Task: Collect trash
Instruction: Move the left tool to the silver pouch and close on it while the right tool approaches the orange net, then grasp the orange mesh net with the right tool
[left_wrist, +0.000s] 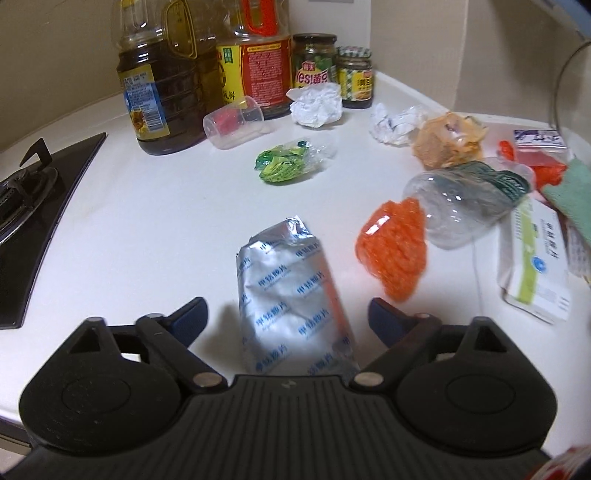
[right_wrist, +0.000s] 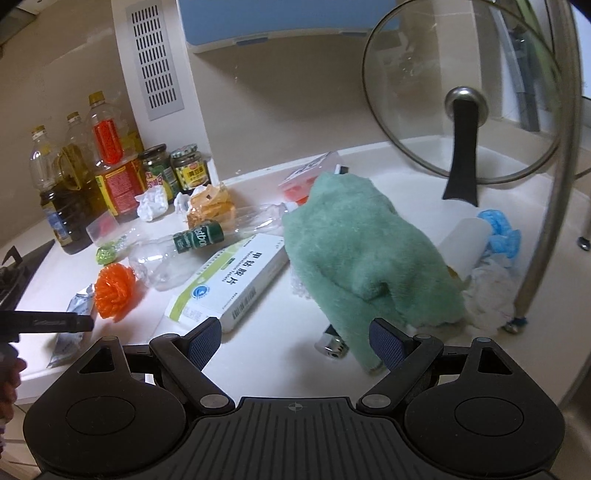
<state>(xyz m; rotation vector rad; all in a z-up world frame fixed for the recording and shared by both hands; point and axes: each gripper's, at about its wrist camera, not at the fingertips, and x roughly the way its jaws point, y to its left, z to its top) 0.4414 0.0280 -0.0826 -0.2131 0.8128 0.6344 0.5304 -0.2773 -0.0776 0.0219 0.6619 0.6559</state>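
On the white countertop (left_wrist: 147, 221), trash lies scattered between a black stove (left_wrist: 33, 221) at the left and a glass pot lid (right_wrist: 461, 96) propped upright at the right. Left gripper (left_wrist: 288, 314): jaws spread wide, a silver foil blister pack (left_wrist: 295, 295) lying between them, pads not pressing on it. Just right of the pack, an orange mesh scrubber (left_wrist: 393, 251), touching a crushed clear plastic bottle (left_wrist: 465, 206) that lies on its side, empty, green label near the neck. Beyond: a clear wrapper holding green candy packets (left_wrist: 284, 164), a tipped clear cup (left_wrist: 232, 122) with something red inside, two crumpled white tissues (left_wrist: 317, 105), a crumpled tan bag (left_wrist: 447, 140). Back corner: oil bottle (left_wrist: 162, 92) about half full of dark oil, a second oil jug (left_wrist: 255, 66), two lidded jars (left_wrist: 316, 61) with greenish and yellowish contents. Right gripper (right_wrist: 293, 343): jaws open, nothing gripped; the hem of a green towel (right_wrist: 362, 251) hangs just inside its right finger. A white medicine box (right_wrist: 229, 284), closed, lies beside the towel.
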